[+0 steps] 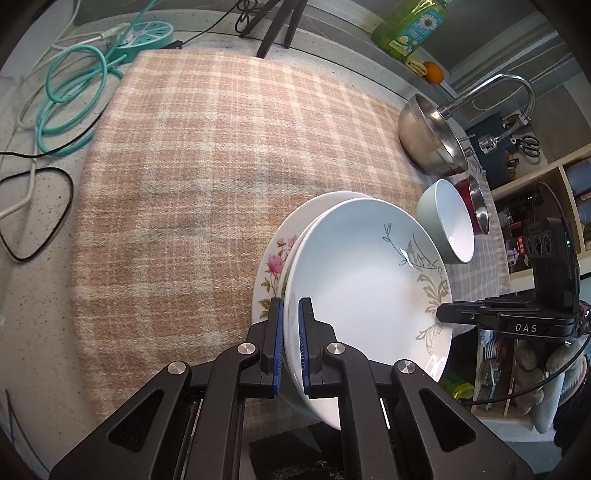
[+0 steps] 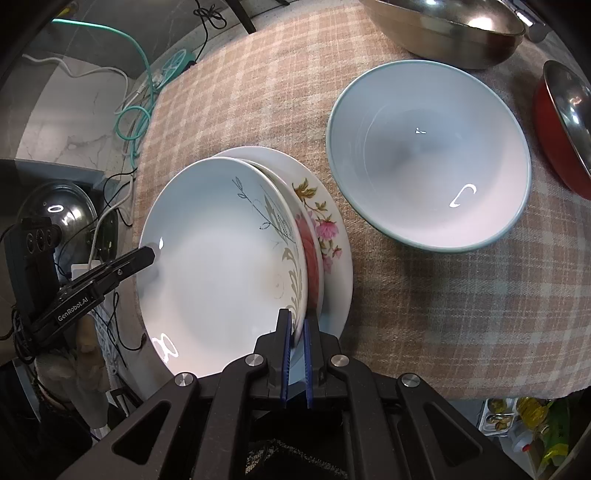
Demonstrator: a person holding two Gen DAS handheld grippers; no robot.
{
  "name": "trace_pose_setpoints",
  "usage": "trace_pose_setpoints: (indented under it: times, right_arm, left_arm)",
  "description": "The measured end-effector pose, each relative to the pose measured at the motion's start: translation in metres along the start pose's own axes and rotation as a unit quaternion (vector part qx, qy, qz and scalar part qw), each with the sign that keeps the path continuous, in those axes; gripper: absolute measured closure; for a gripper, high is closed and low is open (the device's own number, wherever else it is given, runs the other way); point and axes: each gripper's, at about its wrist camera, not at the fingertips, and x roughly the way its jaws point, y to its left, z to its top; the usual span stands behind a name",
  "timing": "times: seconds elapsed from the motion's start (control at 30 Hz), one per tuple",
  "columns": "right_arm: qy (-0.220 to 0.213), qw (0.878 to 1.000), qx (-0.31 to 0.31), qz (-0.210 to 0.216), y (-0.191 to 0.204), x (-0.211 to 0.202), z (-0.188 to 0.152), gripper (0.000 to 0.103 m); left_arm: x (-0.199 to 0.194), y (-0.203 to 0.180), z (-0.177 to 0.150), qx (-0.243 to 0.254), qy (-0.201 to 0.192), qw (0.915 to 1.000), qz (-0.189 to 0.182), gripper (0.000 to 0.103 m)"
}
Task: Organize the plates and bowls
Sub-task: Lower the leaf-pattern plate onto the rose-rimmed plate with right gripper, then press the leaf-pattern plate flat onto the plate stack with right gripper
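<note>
A white plate with a grey leaf pattern (image 1: 362, 280) is held tilted over a pink-flowered plate (image 1: 271, 266) that lies on the plaid cloth. My left gripper (image 1: 291, 325) is shut on the near rim of the leaf plate. My right gripper (image 2: 298, 334) is shut on the opposite rim of the same plate (image 2: 221, 266), and it shows at the right in the left wrist view (image 1: 448, 313). The flowered plate (image 2: 328, 229) peeks out beneath. A pale green bowl (image 2: 428, 155) stands upright just beyond the plates; it also shows in the left wrist view (image 1: 447, 221).
A large steel bowl (image 1: 430, 136) and a red-sided steel bowl (image 1: 476, 199) stand behind the green bowl. The plaid cloth (image 1: 207, 177) stretches wide to the left. Cables and a teal power strip (image 1: 147, 35) lie at the counter's far left. A faucet (image 1: 509, 88) is at right.
</note>
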Motion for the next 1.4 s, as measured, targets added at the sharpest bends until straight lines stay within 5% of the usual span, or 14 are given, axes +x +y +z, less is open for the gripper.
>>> trace_pose_setpoints:
  times: [1.4]
  right_arm:
    - [0.014, 0.999, 0.029, 0.024, -0.011, -0.002, 0.004, 0.094]
  left_arm:
    - [-0.002, 0.001, 0.001, 0.0, -0.004, 1.0, -0.005, 0.097]
